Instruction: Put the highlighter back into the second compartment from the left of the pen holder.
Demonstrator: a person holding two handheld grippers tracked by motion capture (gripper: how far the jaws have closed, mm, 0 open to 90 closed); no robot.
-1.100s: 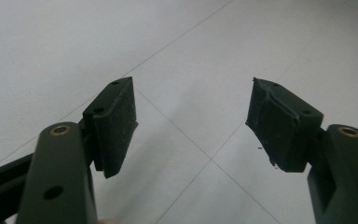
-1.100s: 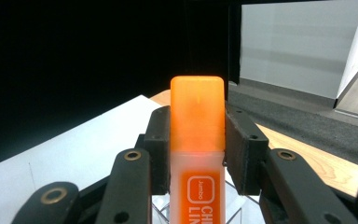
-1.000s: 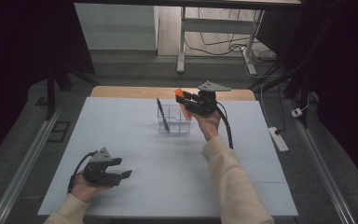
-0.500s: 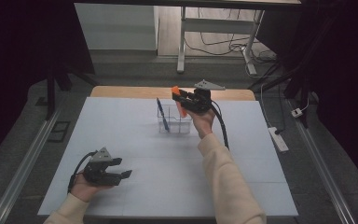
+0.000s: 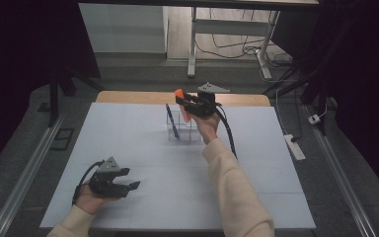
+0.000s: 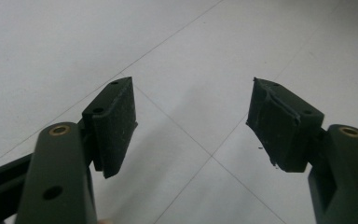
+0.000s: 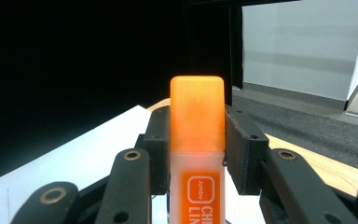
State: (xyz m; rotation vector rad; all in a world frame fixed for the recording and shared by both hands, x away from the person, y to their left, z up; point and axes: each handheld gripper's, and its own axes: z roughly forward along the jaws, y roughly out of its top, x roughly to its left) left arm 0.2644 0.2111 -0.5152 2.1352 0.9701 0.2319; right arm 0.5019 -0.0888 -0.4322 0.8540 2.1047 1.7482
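— Fingers first: what are yours doing on the left?

— Your left gripper (image 5: pixel 128 186) rests low on the white table (image 5: pixel 128 143) at your near left, jaws spread wide with nothing between them.

— And the right?

— Your right gripper (image 7: pixel 197 154) clamps an orange marker (image 7: pixel 197 140), cap outward. It hangs above the clear box (image 5: pixel 181 129), where a blue pen (image 5: pixel 171 121) stands tilted.

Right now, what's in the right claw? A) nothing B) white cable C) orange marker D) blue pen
C: the right claw is clamped on the orange marker, its pads pressing both sides; in the high view it is above the clear holder.
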